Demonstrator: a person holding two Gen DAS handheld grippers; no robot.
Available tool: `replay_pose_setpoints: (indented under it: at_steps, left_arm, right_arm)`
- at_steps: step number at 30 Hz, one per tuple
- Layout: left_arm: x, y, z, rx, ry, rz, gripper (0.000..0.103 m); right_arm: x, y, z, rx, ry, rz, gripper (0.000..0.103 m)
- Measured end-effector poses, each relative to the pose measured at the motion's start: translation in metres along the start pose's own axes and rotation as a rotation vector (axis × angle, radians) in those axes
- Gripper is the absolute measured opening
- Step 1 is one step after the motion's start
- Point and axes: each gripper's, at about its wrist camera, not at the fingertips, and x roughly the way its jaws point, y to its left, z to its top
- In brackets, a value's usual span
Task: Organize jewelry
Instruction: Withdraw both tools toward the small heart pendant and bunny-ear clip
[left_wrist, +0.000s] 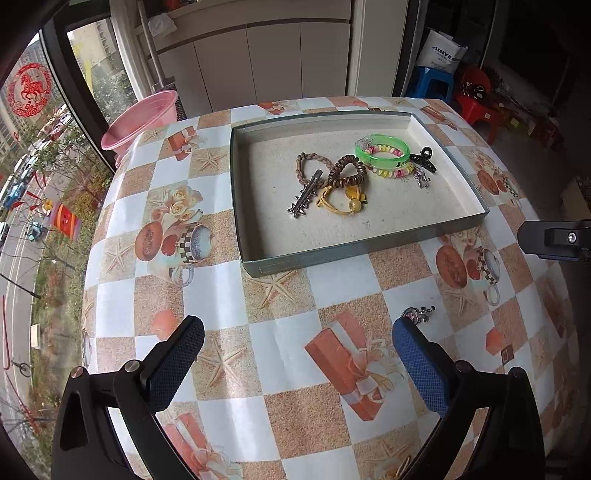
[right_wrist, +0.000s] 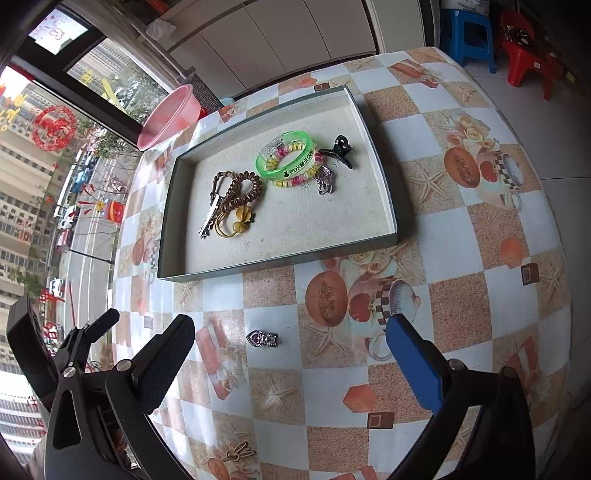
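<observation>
Nearest: right gripper (right_wrist: 290, 334) spread wide, fingers (right_wrist: 413, 363) empty, hovering low over the counter (right_wrist: 458, 236) with its checked, shell-and-fruit printed oilcloth. Between those fingers, slightly left of centre and a little beyond the tips, a small silver clip with a pink heart stone (right_wrist: 261, 339), lying flat on a white square, touching nothing else. Left gripper (left_wrist: 297, 334) likewise wide open and holding nothing; same small clip (left_wrist: 418, 314) just beyond its right, blue-padded finger (left_wrist: 419, 363). At the very near edge, a small gold wire trinket (right_wrist: 240, 453) also loose on the cloth.

Farther off, a shallow grey cardboard tray with a pale lining (right_wrist: 280, 267), already stocked: silver star-tipped hair clip (right_wrist: 210, 216), brown braided band (left_wrist: 308, 166), brown coil hair tie (right_wrist: 242, 192), yellow elastic with a bead (right_wrist: 236, 221) on the left; translucent green bangle (right_wrist: 286, 160) over a pink-and-yellow beaded bracelet (right_wrist: 295, 181), black claw clip (right_wrist: 338, 149) and a second silver heart clip (right_wrist: 325, 181) on the right.

Farthest, beyond the counter's left rim, a pink plastic basin (right_wrist: 171, 114).

Step in hand, by the look of it: picking up the stray heart clip with the right gripper. Next move: lowering and centring on the clip, closing gently on so small and flat a piece, then carrying it over the near wall into the tray, probably beside its twin.
</observation>
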Motion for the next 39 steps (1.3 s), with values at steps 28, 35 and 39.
replay_pose_setpoints:
  at_steps: [28, 35, 39]
  left_arm:
    - [0.005, -0.079, -0.139, 0.304, 0.135, -0.09, 0.096]
    - [0.005, -0.086, -0.143, 0.318, 0.127, -0.104, 0.084]
    - [0.002, -0.089, -0.146, 0.316, 0.125, -0.136, 0.071]
  right_arm:
    - [0.032, -0.024, -0.129, 0.084, 0.163, -0.105, 0.103]
    - [0.036, -0.019, -0.126, 0.057, 0.156, -0.111, 0.103]
    - [0.04, -0.017, -0.124, 0.053, 0.157, -0.111, 0.103]
